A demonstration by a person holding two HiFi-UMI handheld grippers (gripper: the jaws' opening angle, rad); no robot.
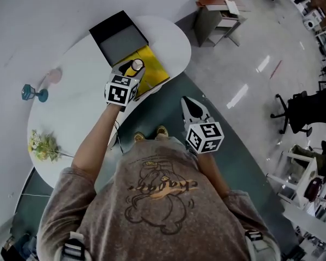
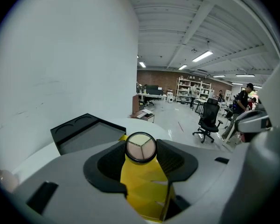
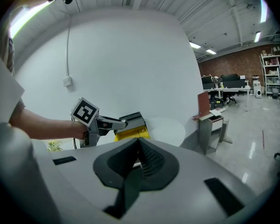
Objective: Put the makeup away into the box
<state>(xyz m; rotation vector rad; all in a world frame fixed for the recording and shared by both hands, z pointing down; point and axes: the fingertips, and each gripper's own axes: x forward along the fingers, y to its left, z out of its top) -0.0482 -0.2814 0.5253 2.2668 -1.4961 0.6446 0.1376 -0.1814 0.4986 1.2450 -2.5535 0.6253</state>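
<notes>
My left gripper (image 1: 131, 68) is over the near right part of the white table (image 1: 70, 107), shut on a small round compact (image 1: 137, 65). In the left gripper view the compact (image 2: 141, 148) has a black rim and three pale shades, and it sits pinched between the black pads (image 2: 173, 158). Under it lies the yellow part of the box (image 2: 147, 185), with the black, grey-lined part (image 2: 86, 132) just beyond. In the head view the black part (image 1: 119, 37) lies behind the yellow one (image 1: 152, 72). My right gripper (image 1: 187, 103) hangs shut and empty off the table's edge, above the floor.
On the table's left stand a teal stemmed holder (image 1: 33, 93), a pink round item (image 1: 54, 76) and a small bunch of flowers (image 1: 43, 145). A low cabinet (image 1: 216, 18) stands on the floor beyond the table. Office chairs (image 1: 301, 110) and shelving are to the right.
</notes>
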